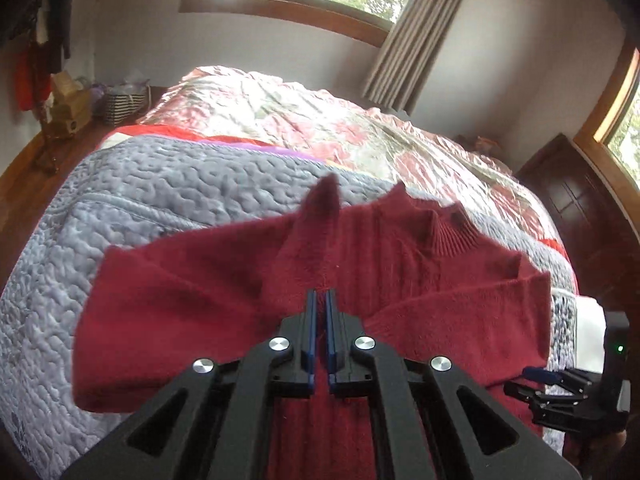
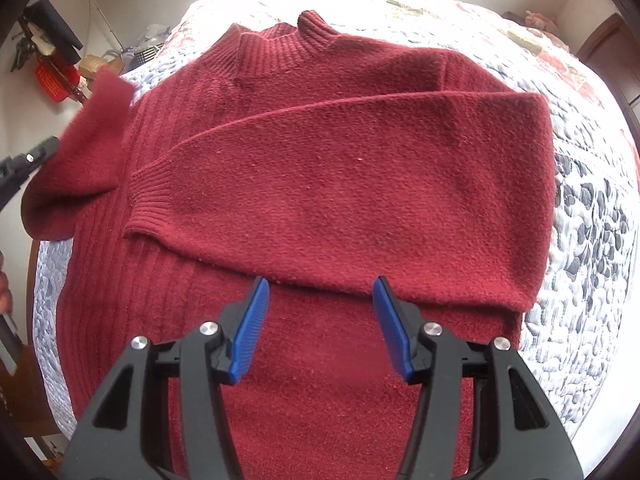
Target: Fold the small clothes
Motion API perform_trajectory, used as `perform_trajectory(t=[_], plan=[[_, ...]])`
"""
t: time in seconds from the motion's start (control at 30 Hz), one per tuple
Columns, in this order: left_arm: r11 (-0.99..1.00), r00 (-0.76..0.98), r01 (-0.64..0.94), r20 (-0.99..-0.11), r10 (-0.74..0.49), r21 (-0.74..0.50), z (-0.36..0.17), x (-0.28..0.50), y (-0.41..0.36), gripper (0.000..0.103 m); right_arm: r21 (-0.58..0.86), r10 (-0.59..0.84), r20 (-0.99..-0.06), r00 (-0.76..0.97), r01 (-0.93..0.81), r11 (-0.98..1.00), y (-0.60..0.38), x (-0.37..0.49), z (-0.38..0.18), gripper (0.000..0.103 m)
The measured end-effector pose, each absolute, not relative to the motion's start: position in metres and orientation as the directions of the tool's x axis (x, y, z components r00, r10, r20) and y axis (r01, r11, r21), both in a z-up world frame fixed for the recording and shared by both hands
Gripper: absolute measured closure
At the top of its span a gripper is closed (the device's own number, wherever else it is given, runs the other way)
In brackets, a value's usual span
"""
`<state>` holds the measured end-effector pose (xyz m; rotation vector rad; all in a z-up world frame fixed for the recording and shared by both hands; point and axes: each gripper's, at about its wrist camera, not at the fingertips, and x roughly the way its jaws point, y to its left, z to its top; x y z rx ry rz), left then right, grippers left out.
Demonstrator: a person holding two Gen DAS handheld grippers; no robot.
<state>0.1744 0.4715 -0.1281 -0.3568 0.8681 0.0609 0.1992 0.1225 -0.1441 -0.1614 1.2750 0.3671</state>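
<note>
a dark red sweater (image 2: 320, 168) lies flat on the bed (image 1: 120, 208), collar at the far side, over a grey quilt (image 1: 132, 200). its right sleeve (image 2: 360, 184) is folded across the chest. the left claw (image 1: 321, 312) is pressed together, pinching the left sleeve (image 1: 308, 248) and lifting it. the right claw (image 2: 320, 320) is spread apart above the sweater's near part, holding nothing.

Right gripper (image 2: 320, 330) hangs wide open over the red sweater (image 2: 320, 184), grey quilt (image 2: 580, 240) bare to its right. On the left, the raised sleeve (image 2: 76, 160) pinched in the left gripper (image 1: 321, 334) blocks passage. Dark cabinet (image 1: 572, 200) stands near the bed's far side, probably clear of both.
</note>
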Motion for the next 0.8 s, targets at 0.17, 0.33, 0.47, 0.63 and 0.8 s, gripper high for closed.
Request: perform_trajectory(t=[0.17, 0.33, 0.47, 0.63, 0.8], plan=[[0.949, 0.571, -0.152, -0.808, -0.144, -0.277, -0.15, 0.17, 0.46, 0.095, 0.087, 0.183, -0.953, 0.243, -0.358, 0.93, 0.115, 0.201, -0.144, 0.046], [0.939, 0.577, -0.173, -0.803, -0.148, -0.298, -0.137, 0.147, 0.481, 0.065, 0.141, 0.238, -0.944, 0.229, -0.372, 0.918, 0.124, 0.212, -0.14, 0.046], [0.937, 0.575, -0.259, -0.817, -0.044, -0.234, -0.132, 0.139, 0.513, 0.061, 0.192, 0.301, -0.93, 0.21, -0.422, 0.886, 0.156, 0.225, -0.132, 0.046], [0.912, 0.488, -0.389, -0.869, 0.085, -0.13, -0.157, 0.141, 0.557, 0.061, 0.232, 0.35, -0.923, 0.159, -0.497, 0.836, 0.216, 0.242, -0.13, 0.046], [0.9, 0.366, -0.43, -0.925, 0.107, -0.066, -0.205, 0.15, 0.58, 0.061, 0.33, 0.423, -0.904, 0.062, -0.529, 0.782, 0.274, 0.27, -0.141, 0.046]])
